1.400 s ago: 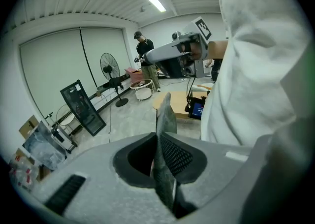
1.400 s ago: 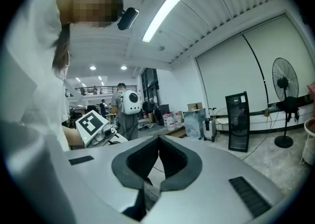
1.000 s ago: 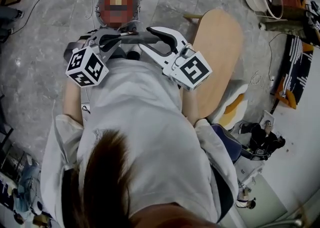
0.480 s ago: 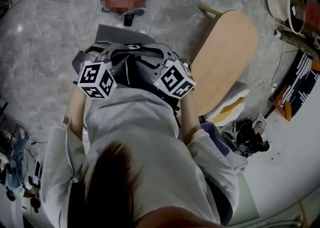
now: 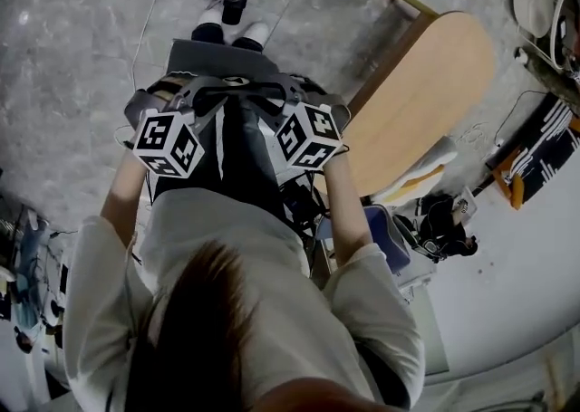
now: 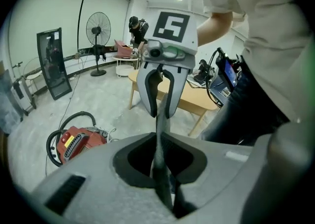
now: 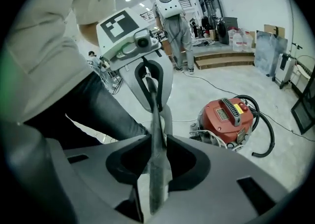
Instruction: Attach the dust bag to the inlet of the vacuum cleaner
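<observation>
Step in hand, as judged: transport of dust bag (image 7: 157,122) to vacuum cleaner (image 7: 229,117). Held edge-on, near vacuum cleaner, apart from it. Left tool (image 6: 161,142): pinching one edge. Right tool (image 7: 156,142): just closing onto opposite edge. Next: lowering, mating bag's opening with inlet.

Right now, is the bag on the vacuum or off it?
Off. The bag is held up, not touching the red vacuum, which sits apart on the floor.
</observation>
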### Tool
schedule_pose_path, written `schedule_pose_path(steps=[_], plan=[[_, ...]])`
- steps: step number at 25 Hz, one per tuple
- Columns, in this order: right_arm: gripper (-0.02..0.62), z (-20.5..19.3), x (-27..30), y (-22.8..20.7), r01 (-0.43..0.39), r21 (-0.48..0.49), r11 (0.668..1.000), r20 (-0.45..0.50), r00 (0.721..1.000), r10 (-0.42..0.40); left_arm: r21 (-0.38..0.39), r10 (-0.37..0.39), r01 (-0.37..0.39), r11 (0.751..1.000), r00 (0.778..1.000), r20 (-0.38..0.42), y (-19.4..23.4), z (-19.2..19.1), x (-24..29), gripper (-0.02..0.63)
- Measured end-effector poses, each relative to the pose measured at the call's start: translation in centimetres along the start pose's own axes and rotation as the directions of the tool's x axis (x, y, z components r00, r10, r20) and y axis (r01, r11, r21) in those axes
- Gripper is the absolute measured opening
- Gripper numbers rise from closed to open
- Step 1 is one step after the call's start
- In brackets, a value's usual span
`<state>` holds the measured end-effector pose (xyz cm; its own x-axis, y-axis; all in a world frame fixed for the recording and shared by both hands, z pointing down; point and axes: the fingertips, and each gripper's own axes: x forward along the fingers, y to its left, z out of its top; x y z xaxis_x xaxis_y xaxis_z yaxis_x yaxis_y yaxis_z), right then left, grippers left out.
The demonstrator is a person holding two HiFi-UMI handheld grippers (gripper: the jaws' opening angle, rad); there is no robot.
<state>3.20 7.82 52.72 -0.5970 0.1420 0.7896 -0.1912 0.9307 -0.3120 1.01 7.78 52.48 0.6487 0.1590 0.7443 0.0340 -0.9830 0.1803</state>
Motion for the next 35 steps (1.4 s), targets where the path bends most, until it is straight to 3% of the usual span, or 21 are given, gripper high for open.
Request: schedule_pose_path(steps=[4,7,11,15,18,25,35], plan=[[0.052,-2.1,3.3,-0.9,0.058,-0.053,0.997,-0.044,0.997,-0.061,0.021,-0.021,0.021,1.000,1.000,0.005,0.4,-2.3,2.5,0.041],[0.036,-3.4,5.8,-2.6,0.143,-0.076,0.987,-0.078,0.986,-0.148,0.004,0.022,-0.022,1.000,1.000,-0.010,2.0,-4.6,4.6,0.044],[0.029,-6.0,9.5,-4.0,0.191,-0.087,0.978,-0.141,0.969,-0.202,0.011,0.061,-0.060,0.998,0.991,-0.122,3.1,-8.8,8.9,0.051],[0.028,-7.8,13.1,-5.4,0.198,-0.132,0.971,-0.210,0.952,-0.222,-0.101,0.024,-0.049,0.994,0.972,-0.233,4.0,-13.4,12.9,0.060],[0.026,-8.6,15.0,-6.5,0.215,-0.138,0.967,-0.231,0.942,-0.243,-0.110,0.052,-0.086,0.990,0.958,-0.283,5.1,-15.2,14.3,0.058],[0.025,-8.6,17.1,-9.9,0.280,-0.109,0.954,-0.201,0.933,-0.297,-0.079,0.132,-0.165,0.983,0.940,-0.315,8.6,-16.7,14.9,0.058],[0.026,-9.0,18.8,-11.6,0.300,-0.083,0.950,-0.183,0.933,-0.310,-0.092,0.139,-0.174,0.980,0.945,-0.297,10.1,-18.0,15.6,0.058]])
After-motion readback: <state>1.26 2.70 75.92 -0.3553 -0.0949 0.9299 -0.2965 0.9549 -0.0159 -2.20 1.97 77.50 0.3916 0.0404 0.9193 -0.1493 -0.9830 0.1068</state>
